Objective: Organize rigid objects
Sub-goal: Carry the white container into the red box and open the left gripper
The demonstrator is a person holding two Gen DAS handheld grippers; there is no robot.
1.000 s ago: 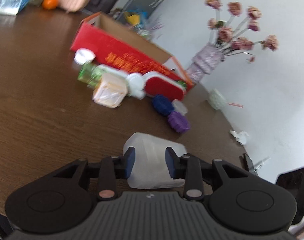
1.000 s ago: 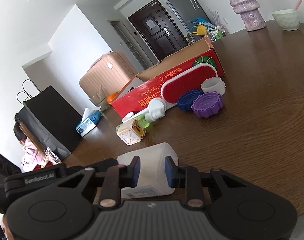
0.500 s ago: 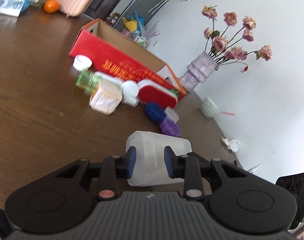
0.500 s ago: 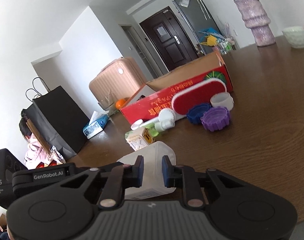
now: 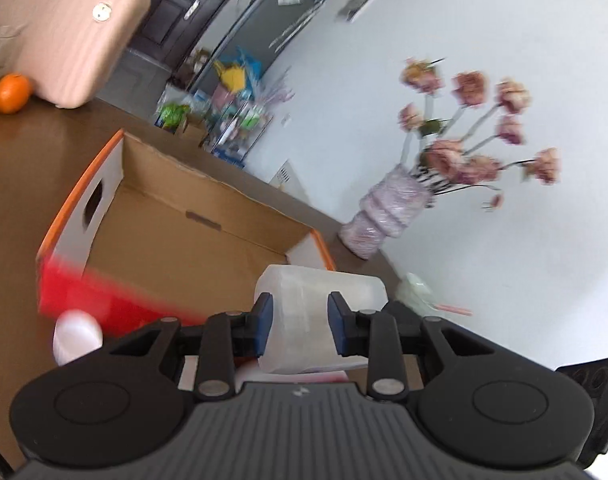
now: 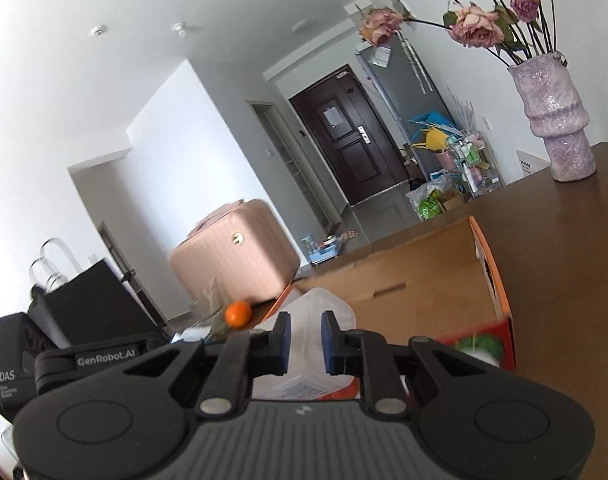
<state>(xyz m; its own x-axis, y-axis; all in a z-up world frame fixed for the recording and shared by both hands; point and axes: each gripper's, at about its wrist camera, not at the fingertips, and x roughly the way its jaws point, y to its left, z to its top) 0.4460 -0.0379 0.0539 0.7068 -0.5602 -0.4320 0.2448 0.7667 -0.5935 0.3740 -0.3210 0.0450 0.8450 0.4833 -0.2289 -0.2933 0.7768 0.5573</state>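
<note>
We hold the translucent plastic jug between both claws, the left claw clamped across its broad body and the right claw pinching a narrower end. It looks light, hollow, smooth and probably slippery, so two flat-sided grips suit it. It hangs above the near edge of the cardboard box, red outside, matte brown inside, on the wooden table.

grippers: two — left gripper, right gripper
translucent plastic jug: one, at the near edge of the cardboard box
cardboard box: one
vase: one, beyond the cardboard box
orange: one, left of the cardboard box
pink suitcase: one — behind the orange
white cap: one, in front of the cardboard box
</note>
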